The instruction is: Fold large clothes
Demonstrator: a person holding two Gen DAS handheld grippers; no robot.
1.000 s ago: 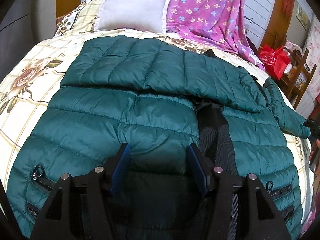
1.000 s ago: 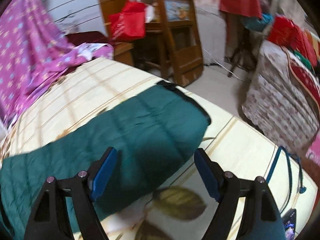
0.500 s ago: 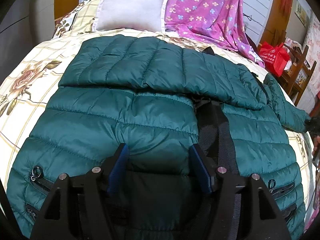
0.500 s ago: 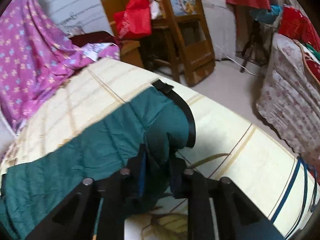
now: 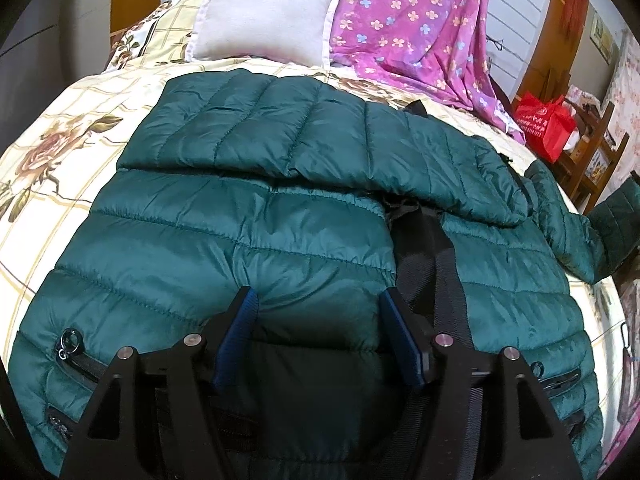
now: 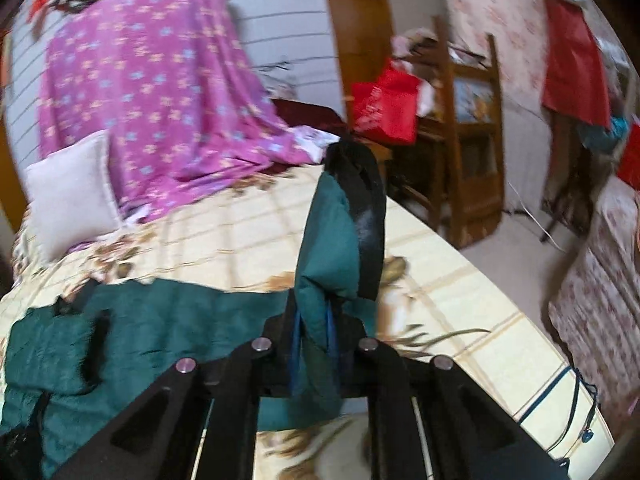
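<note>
A dark green quilted puffer jacket [image 5: 256,240] lies open on the bed, one sleeve folded across its chest. My left gripper [image 5: 316,312] is open, its blue pads just above the jacket's lower front beside the black zipper placket [image 5: 428,256]. My right gripper [image 6: 314,316] is shut on the other sleeve's end [image 6: 328,248], with its black cuff [image 6: 366,216] standing up above the bedsheet. That raised sleeve also shows at the right edge of the left wrist view [image 5: 612,220].
A floral cream bedsheet [image 5: 60,128] covers the bed. A white pillow [image 5: 264,12] and a purple flowered blanket [image 5: 416,28] lie at its head. A red bag [image 6: 386,104] sits on wooden furniture [image 6: 472,152] right of the bed.
My right gripper closed on the sleeve's cuff end and lifted it off the bed, swinging toward the jacket. My left gripper stayed open and edged slightly forward over the jacket.
</note>
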